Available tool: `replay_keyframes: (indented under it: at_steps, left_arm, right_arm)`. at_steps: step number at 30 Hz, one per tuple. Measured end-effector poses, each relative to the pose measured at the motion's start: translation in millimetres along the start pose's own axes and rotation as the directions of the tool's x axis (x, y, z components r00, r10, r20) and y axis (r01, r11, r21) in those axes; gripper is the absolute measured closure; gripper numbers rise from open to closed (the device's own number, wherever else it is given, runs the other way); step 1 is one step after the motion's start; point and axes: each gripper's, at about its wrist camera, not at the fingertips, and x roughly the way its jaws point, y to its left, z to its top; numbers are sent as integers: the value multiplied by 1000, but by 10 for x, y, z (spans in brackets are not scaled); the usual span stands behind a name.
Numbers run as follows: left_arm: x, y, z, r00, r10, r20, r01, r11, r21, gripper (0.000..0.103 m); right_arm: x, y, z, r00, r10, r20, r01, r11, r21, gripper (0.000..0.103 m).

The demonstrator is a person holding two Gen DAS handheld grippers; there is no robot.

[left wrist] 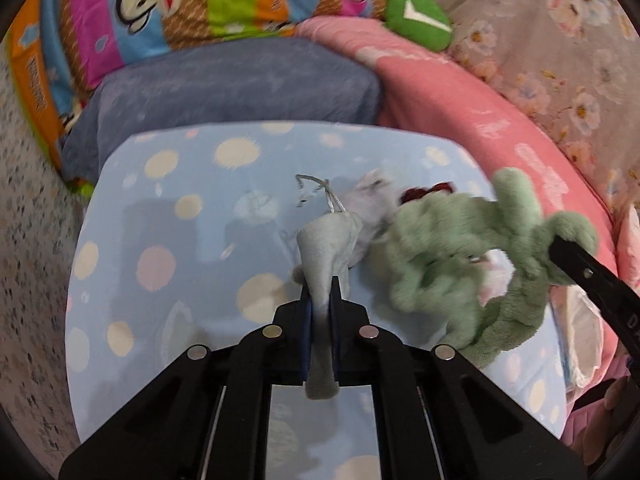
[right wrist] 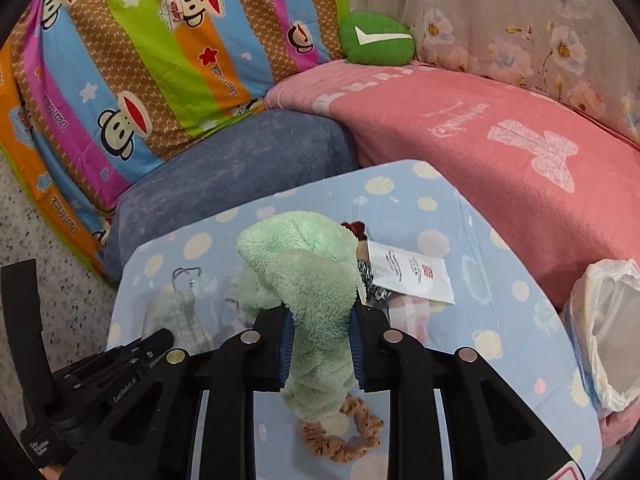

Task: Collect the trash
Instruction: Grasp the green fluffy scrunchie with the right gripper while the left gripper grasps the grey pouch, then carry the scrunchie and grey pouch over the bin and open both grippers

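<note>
Left gripper fingers pinched on a grey cloth piece; right gripper clamped on a green fluffy cloth — both lifted above the dotted surface. Paper packet remains; white bag waits — collection seems midway.

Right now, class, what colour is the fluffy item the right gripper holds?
Pale green fluffy item; right wrist view shows it best.

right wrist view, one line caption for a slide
Right gripper clamps a green plush towel above a dotted blue table.
</note>
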Motion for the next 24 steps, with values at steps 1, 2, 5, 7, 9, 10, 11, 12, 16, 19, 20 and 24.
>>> replay_keyframes:
  at_steps: [1,2,5,7,9,10,11,12,16,19,20,24]
  left_arm:
    - [-81,-125,41,1000,-16,16,16,1000,22,96]
    - [-129,-225,76,999,-26,27,25,999,39,96]
    - [-301,-577,190,995,-84,53,79,993,88,96]
    - [-413,-777,247,989,-131,62,124,986,110,96]
    - [-529,-1019,292,981,-180,71,169,976,138,96]
    - [-560,-1129,317,978,-196,73,183,971,151,96]
    - [-599,-1250,338,975,-211,76,197,966,166,96]
    - [-640,-1375,350,971,-226,79,209,961,182,96]
    - [-731,-1832,351,961,-267,79,241,940,241,96]
    - [-738,-2192,314,951,-303,56,277,919,281,96]
    - [-730,-2330,292,947,-319,44,292,909,296,96]
    - [-706,-2783,149,934,-357,2,334,876,348,96]
  right_arm:
    - [-81,-11,61,1000,-1,20,1,1000,-2,81]
    - [-149,-29,113,999,0,36,0,1000,-2,81]
    - [-387,-135,291,995,-9,95,8,1000,10,81]
    - [-561,-253,414,991,-21,134,18,999,27,81]
    - [-717,-379,499,986,-36,165,29,999,42,81]
    - [-796,-451,540,982,-45,181,36,998,50,81]
    - [-885,-537,576,979,-57,198,46,997,60,81]
    - [-965,-624,606,975,-68,211,54,996,71,81]
    - [-1255,-1012,674,960,-123,253,96,989,114,81]
    - [-1438,-1354,661,948,-173,266,137,979,149,81]
    - [-1485,-1447,650,945,-187,268,148,976,157,81]
    - [-1661,-1893,565,928,-258,270,207,957,205,81]
